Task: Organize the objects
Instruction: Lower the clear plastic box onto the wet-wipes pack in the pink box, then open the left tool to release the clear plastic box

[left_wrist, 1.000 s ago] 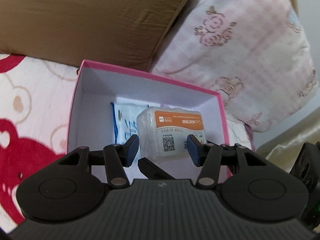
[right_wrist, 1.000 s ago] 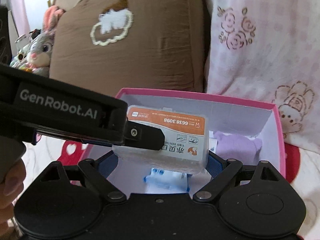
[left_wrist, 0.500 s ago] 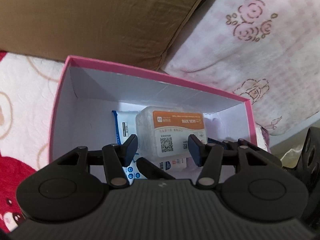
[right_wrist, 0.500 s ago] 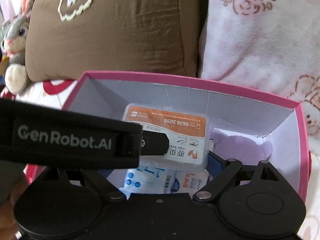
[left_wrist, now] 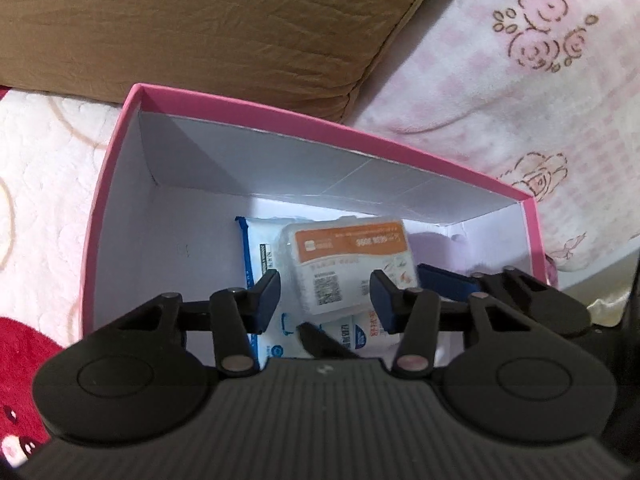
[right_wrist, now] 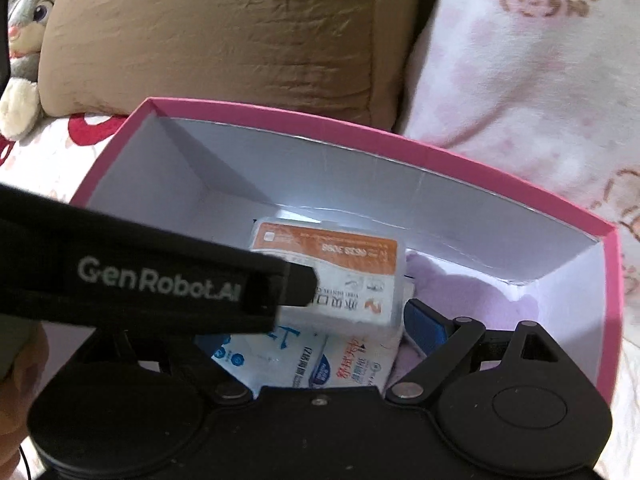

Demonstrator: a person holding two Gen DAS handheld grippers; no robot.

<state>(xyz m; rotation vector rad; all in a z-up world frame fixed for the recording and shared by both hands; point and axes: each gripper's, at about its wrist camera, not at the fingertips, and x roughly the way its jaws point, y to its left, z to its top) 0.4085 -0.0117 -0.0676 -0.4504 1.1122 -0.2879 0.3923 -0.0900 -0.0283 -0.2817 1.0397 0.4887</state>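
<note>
floss box [left_wrist: 344, 266] sits in pink box [left_wrist: 320, 132] atop wipes pack [right_wrist: 304, 356]; looks light, rigid, slick plastic. left gripper [left_wrist: 324, 294] just narrowed, not clearly pinching its short sides; right gripper [right_wrist: 320, 320] spread.

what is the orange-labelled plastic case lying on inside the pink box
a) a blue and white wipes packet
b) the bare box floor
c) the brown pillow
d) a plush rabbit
a: the orange-labelled case lies on the blue and white wipes packet, whose printed end shows from under it, inside the pink box.
</note>
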